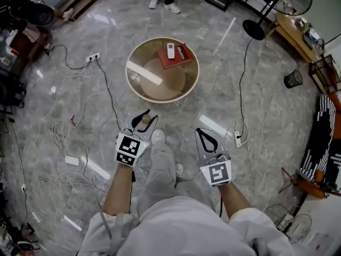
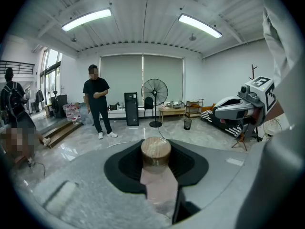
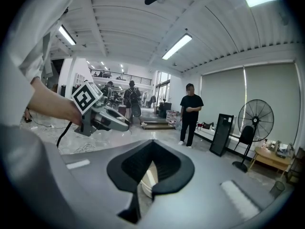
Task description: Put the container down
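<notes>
My left gripper (image 1: 148, 116) is shut on a small clear container (image 1: 146, 120) with a round wooden lid, held upright over the marble floor, short of the round table (image 1: 136, 84). In the left gripper view the container (image 2: 156, 152) fills the gap between the black pads (image 2: 128, 163), lid on top. My right gripper (image 1: 199, 132) hangs level beside it to the right; its fingertips meet and hold nothing. In the right gripper view the right gripper (image 3: 152, 142) has its tips together, and the left gripper (image 3: 102, 116) shows at the left.
On the round table lie a red book (image 1: 176, 57), a white remote (image 1: 170, 50) and a white strip (image 1: 145, 72). Cables and power strips (image 1: 237, 138) trail over the floor. A fan (image 1: 277, 4), a bin (image 1: 293, 79) and a standing person (image 2: 97, 101) are farther off.
</notes>
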